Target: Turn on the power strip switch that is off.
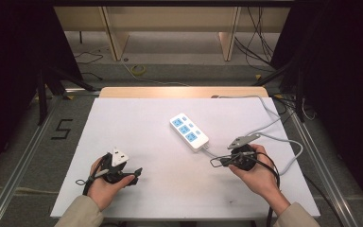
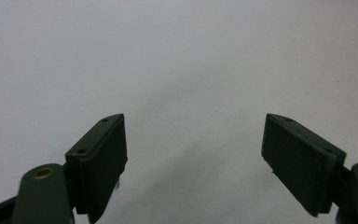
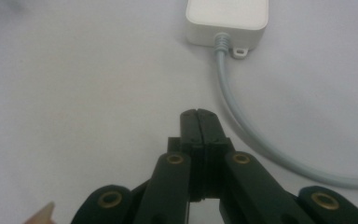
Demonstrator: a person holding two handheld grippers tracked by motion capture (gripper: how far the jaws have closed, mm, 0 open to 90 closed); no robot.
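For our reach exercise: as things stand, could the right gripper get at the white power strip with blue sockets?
Probably yes. The right gripper sits near the white power strip with blue sockets, with bare white tabletop between them; only the strip's grey cable runs alongside. Its jaws are shut and would need opening.

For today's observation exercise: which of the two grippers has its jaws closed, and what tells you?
The right gripper: its jaws press together near the power strip's cable, while the left gripper stands wide open.

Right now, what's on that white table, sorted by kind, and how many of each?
Power strip, white with blue sockets: 1
Grey cord running from the strip: 1
Hand-held grippers: 2, the left gripper with fingers open, the right gripper with fingers shut
Total: 4
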